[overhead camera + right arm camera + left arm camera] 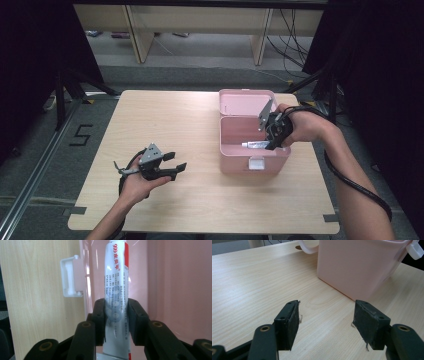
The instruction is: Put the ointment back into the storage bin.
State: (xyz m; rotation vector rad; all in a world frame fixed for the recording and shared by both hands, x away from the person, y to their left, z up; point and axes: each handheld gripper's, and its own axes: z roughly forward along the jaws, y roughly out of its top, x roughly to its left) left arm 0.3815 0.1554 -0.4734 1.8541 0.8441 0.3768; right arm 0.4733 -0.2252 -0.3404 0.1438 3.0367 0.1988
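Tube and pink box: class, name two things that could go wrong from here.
1. The right tongs grip the tube only near its tail, so it may swing or slip as it goes into the pink box.
2. The left tongs stand open, away from the box, so a bump could shift it.

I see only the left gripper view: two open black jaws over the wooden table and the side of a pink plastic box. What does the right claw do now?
Observer: The right claw is shut on a white ointment tube with red print.
Operator: Where is that tube, inside the box or outside?
Observer: Inside. In the high view the tube lies within the pink plastic box, near its front wall.
Operator: Is the lid of the box closed?
Observer: No, the pink lid stands open at the back, and the white latch hangs free on the front.
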